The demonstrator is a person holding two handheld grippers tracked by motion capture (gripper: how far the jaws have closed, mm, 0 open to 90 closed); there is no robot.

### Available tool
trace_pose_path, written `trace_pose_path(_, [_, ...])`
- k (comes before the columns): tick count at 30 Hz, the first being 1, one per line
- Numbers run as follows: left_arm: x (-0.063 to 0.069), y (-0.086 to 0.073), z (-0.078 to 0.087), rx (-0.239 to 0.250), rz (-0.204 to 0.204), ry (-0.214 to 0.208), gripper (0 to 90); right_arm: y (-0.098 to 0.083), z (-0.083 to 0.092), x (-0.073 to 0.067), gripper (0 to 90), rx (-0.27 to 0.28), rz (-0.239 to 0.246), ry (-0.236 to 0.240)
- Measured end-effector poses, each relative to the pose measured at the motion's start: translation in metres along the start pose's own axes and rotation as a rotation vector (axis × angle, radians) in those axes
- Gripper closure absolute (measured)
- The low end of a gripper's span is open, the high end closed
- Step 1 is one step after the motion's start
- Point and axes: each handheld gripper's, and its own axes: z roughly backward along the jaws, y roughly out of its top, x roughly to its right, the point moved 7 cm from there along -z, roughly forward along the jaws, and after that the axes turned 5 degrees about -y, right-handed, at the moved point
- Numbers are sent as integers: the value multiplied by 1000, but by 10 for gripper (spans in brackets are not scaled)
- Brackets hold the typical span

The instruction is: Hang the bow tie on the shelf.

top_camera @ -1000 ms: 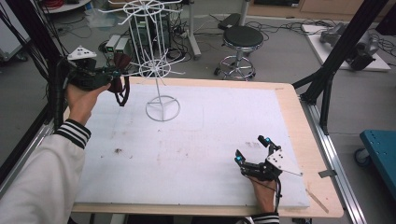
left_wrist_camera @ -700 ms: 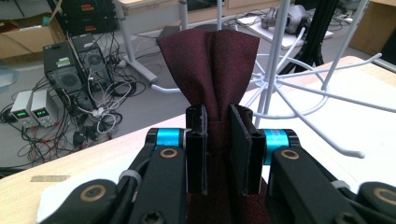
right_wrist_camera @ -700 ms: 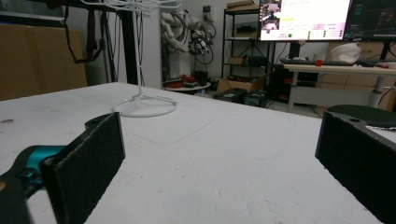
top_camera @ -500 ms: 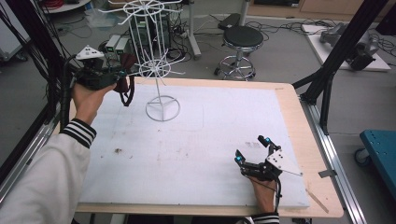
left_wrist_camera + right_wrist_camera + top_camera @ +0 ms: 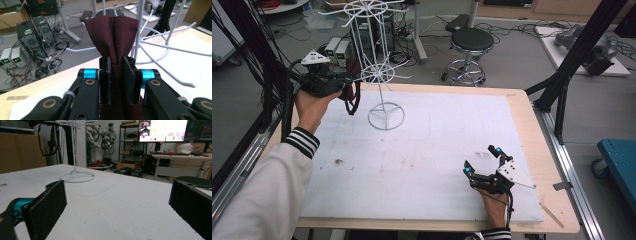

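Your left claw [image 5: 117, 75] gripped the maroon bow tie [image 5: 113, 37], raised beside the white wire rack [image 5: 379, 65] and, I judge, not yet hung. Your right claw [image 5: 484, 160] rested open on the desk [image 5: 522, 115], well apart.

The right gripper [image 5: 117, 205] sits low over the white table [image 5: 112, 202], jaws wide apart; the wire rack's [image 5: 76, 176] base ring stands upper left.

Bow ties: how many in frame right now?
1. A dark red bow tie clamped in the left gripper, held up beside the white wire rack. None visible hanging on the rack, though thin items there could be missed.
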Motion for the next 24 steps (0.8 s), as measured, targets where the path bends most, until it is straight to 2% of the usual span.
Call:
trace_pose_path(8, [1, 1, -1, 7, 10, -6, 723, 0, 0, 0, 7, -2, -3, 0])
trace_pose_path(9, [1, 1, -1, 9, 7, -3, 656, 0, 0, 0, 7, -2, -2, 1])
trace_pose_path(11, [1, 1, 1, 7, -17, 11, 634, 0, 0, 0, 7, -2, -3, 0])
trace_pose_path(13, [1, 1, 2, 11, -18, 9, 575, 0, 0, -1, 7, -3, -5, 2])
trace_pose_path(14, [1, 2, 3, 15, -24, 9, 575, 0, 0, -1, 7, -3, -5, 2])
trace_pose_path(16, [2, 4, 6, 47, -60, 4, 377, 0, 0, 0, 7, -1, -5, 1])
trace_pose_path(17, [2, 5, 8, 67, -85, -1, 245, 0, 0, 0, 7, -1, -7, 0])
trace_pose_path(18, [3, 5, 9, 87, -102, -1, 245, 0, 0, 0, 7, -1, -7, 0])
trace_pose_path(19, [5, 3, 13, 83, -116, -53, 120, 0, 1, 0, 7, -1, -8, 0])
trace_pose_path(20, [5, 3, 13, 83, -116, -53, 72, 0, 1, 0, 7, -1, -8, 0])
trace_pose_path(22, [8, 0, 19, 83, -129, -151, 50, 0, 1, 0, 6, 0, -10, 2])
trace_pose_path(23, [12, -4, 29, 139, -175, -201, 28, 0, 1, -1, 7, -1, -11, 5])
trace_pose_path(24, [12, -4, 29, 139, -175, -201, 17, 0, 1, -1, 7, -1, -11, 5])
